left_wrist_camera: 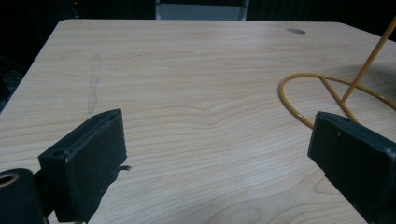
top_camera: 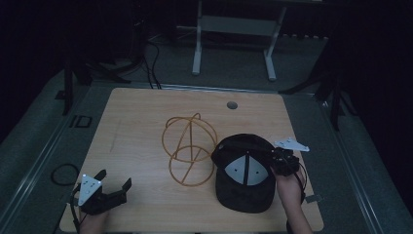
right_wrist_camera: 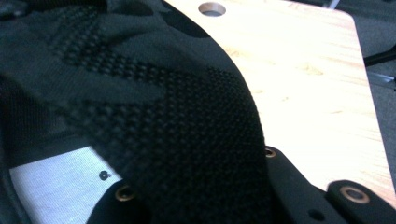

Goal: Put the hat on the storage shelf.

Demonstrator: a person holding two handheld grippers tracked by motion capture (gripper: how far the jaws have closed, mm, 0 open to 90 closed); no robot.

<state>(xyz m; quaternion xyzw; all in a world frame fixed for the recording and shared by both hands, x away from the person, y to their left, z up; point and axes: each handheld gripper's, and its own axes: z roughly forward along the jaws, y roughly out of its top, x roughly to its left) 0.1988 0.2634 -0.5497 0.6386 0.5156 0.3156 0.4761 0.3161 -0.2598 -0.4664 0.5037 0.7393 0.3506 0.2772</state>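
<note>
A black mesh cap (top_camera: 243, 170) with grey panels lies on the wooden table (top_camera: 136, 126), right of centre. My right gripper (top_camera: 278, 163) sits at the cap's right edge and is shut on it. In the right gripper view the cap's (right_wrist_camera: 163, 116) mesh fabric bulges up from between the jaws. Left of the cap stands a yellow wire frame (top_camera: 191, 184) made of rings and struts. My left gripper (top_camera: 116, 178) rests near the front left corner, open with nothing between its jaws. In its own view the left gripper (left_wrist_camera: 219, 154) faces bare wood, with the wire frame (left_wrist_camera: 369, 59) at the right.
A round cable hole (top_camera: 232, 105) sits near the table's far edge, right of the middle. Behind the table stands a desk on white legs (top_camera: 197, 53). A cable loop (top_camera: 63, 173) lies on the dark floor to the left.
</note>
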